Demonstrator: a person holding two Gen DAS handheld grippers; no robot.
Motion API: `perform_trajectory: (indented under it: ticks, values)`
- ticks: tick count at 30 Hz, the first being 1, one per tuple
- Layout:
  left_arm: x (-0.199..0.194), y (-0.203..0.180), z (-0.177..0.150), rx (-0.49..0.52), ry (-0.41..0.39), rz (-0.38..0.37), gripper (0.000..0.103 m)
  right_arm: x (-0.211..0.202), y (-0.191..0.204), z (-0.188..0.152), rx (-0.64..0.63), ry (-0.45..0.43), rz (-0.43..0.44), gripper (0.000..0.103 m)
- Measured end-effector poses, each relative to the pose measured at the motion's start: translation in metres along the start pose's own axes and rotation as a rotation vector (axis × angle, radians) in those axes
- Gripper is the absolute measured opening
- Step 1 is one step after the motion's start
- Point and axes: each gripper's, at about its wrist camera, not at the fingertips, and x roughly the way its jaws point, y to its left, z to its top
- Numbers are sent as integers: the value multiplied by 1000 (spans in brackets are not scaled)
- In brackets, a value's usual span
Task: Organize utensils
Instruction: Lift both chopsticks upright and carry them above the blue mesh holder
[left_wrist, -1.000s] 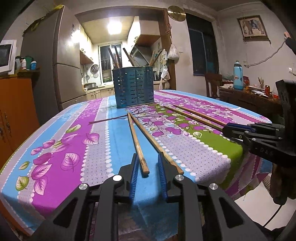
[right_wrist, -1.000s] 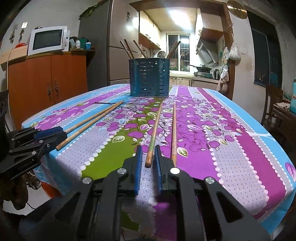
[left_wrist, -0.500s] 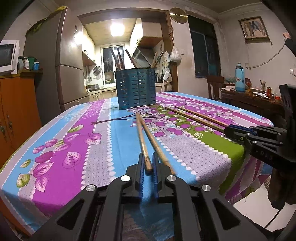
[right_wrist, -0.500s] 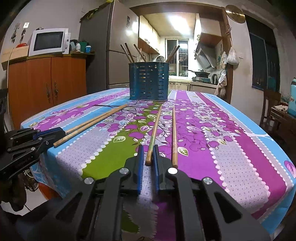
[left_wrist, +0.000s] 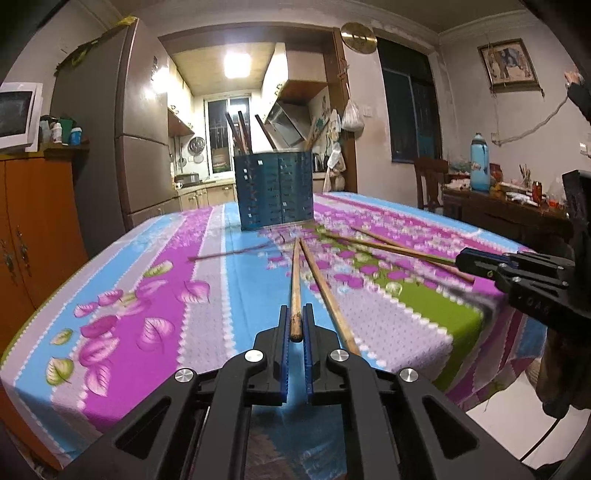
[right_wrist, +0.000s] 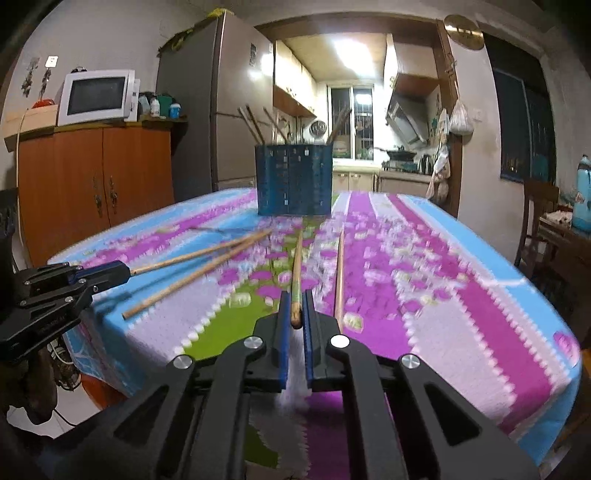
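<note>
Chopsticks are what you have in both grippers at the near edge of the desk (left_wrist: 122, 302). Your left gripper (left_wrist: 295, 325) has its fingers closed on the near end of one wooden chopstick (left_wrist: 295, 284), which runs forward toward the blue utensil holder (left_wrist: 275, 190). Its partner chopstick (left_wrist: 325, 291) lies just beside it on the floral tablecloth (left_wrist: 166, 280), their far tips almost meeting, its near end passing to the right of your fingers.

Your right gripper (right_wrist: 296, 317) is likewise clamped on the near end of a greenish-tinted chopstick (right_wrist: 296, 269), also pointing at the holder (right_wrist: 294, 181). A second chopstick (right_wrist: 339, 273) lies just to its right on the cloth, free of the fingers.

The holder stands upright near the far end of the desk, well apart from both grippers, with several dark chopsticks leaning out of its top. A thin dark stick (left_wrist: 229, 253) lies on the cloth to the left, between you and the holder. Each view catches the other gripper at its side edge.
</note>
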Motion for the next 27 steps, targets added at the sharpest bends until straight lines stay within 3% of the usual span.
perform_trajectory:
  ticks: [14,27]
  values:
    - [-51,2,66,19,-191,15,8,-38,1,76,-89,-152,37,5]
    - [-36,9,128,58,-233,9,8,-21,-8,140,-114,-135,88,5]
